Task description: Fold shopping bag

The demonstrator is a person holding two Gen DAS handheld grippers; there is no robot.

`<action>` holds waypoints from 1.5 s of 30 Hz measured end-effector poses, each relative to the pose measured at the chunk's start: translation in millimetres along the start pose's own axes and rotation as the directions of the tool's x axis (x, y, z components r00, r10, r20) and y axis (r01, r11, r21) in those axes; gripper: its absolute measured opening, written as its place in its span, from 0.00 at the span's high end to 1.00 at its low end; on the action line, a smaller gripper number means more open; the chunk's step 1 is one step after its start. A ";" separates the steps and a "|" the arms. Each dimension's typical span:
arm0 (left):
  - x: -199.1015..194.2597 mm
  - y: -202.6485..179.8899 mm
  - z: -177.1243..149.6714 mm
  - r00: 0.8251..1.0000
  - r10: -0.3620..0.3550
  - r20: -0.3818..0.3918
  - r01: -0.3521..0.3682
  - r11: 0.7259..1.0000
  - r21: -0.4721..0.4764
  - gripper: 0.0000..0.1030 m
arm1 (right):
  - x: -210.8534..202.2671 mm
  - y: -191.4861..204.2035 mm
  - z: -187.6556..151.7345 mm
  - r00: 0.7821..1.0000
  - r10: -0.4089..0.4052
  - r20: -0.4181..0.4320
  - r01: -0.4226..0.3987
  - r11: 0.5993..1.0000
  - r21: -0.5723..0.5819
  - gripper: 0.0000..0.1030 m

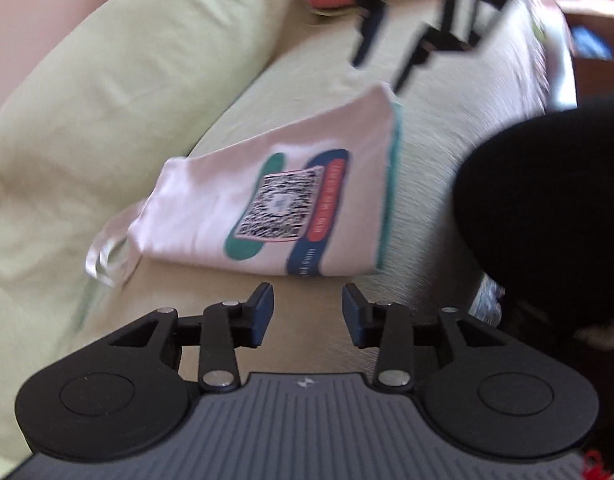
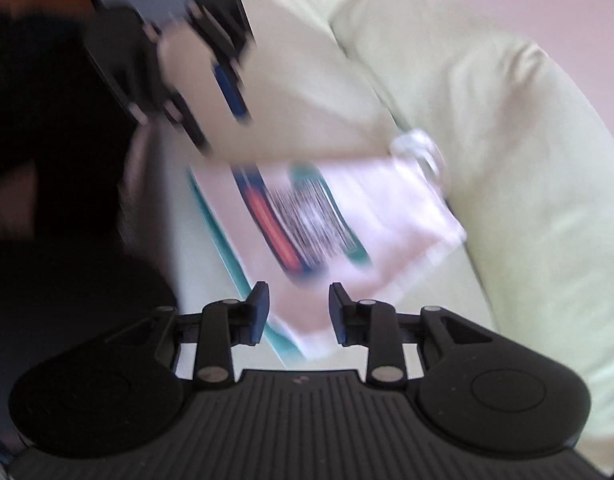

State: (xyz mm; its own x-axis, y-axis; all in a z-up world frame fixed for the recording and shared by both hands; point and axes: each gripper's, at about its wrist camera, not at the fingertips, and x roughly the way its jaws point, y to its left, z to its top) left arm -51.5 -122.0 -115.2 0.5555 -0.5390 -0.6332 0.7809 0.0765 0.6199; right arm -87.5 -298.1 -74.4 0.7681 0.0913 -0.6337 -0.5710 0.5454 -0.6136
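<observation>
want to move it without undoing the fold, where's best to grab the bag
Grip the folded shopping bag at its teal-trimmed edge, coming in low from that side: the layers stack there. The handle loops at the opposite end hang loose.

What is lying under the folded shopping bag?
The shopping bag lies on a pale green sofa seat. Whatever is directly beneath the bag is covered.

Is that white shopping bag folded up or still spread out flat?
Folded. The shopping bag lies on the sofa cushion as a compact rectangle, layered edges along one side, handles bunched at one end.
</observation>
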 end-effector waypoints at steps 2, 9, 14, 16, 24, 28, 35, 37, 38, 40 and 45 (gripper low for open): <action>4.7 -10.2 2.1 1.000 0.016 0.015 -0.017 0.998 0.059 0.54 | 3.8 5.7 -13.9 1.000 -0.013 -0.016 0.012 0.997 -0.072 0.69; 28.2 -0.9 4.7 1.000 0.010 0.022 -0.011 0.999 0.046 0.92 | 22.1 29.1 -33.7 0.991 -0.063 0.117 0.095 0.951 -0.294 0.51; 40.5 18.0 -7.1 1.000 0.009 0.011 -0.010 0.997 0.081 0.93 | 51.5 18.4 -10.1 0.987 -0.033 0.156 0.075 0.958 -0.278 0.92; 48.4 27.2 -13.0 0.999 0.034 -0.006 -0.034 0.996 0.081 0.93 | 60.7 13.9 0.1 0.985 -0.049 0.163 0.087 0.969 -0.233 0.92; 80.7 70.6 -31.0 0.994 0.092 -0.058 -0.091 0.996 0.022 0.85 | 102.5 -0.3 28.6 0.986 -0.103 0.127 0.116 0.988 -0.097 0.91; 59.4 49.3 -37.7 0.994 0.105 -0.022 -0.104 0.994 0.031 0.63 | 88.2 5.3 19.5 0.987 -0.098 0.130 0.109 0.990 -0.088 0.78; 55.8 32.4 -35.0 0.988 0.149 0.034 -0.151 0.986 0.076 0.62 | 83.9 11.7 4.8 0.979 -0.139 0.148 0.163 0.973 -0.165 0.71; 61.7 36.6 -36.8 0.987 0.149 0.061 -0.153 0.985 0.079 0.62 | 90.9 8.5 5.7 0.976 -0.154 0.152 0.182 0.964 -0.193 0.71; 64.3 38.4 -38.1 0.987 0.144 0.076 -0.150 0.985 0.086 0.63 | 93.4 8.7 4.1 0.974 -0.164 0.158 0.195 0.958 -0.209 0.71; 66.7 42.2 -38.2 0.987 0.130 0.089 -0.138 0.987 0.085 0.65 | 97.2 9.7 1.6 0.969 -0.177 0.175 0.215 0.948 -0.233 0.74; 69.2 46.3 -32.5 0.995 0.091 0.043 -0.094 0.993 0.074 0.82 | 97.5 16.6 3.0 0.969 -0.155 0.193 0.204 0.942 -0.268 0.87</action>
State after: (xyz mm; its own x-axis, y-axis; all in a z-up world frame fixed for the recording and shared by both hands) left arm 32.4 -128.5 -145.4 0.6113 -0.5654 -0.5537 0.7020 0.0643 0.7093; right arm -21.2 -277.7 -145.0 0.8886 0.1648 -0.4280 -0.4586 0.3093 -0.8331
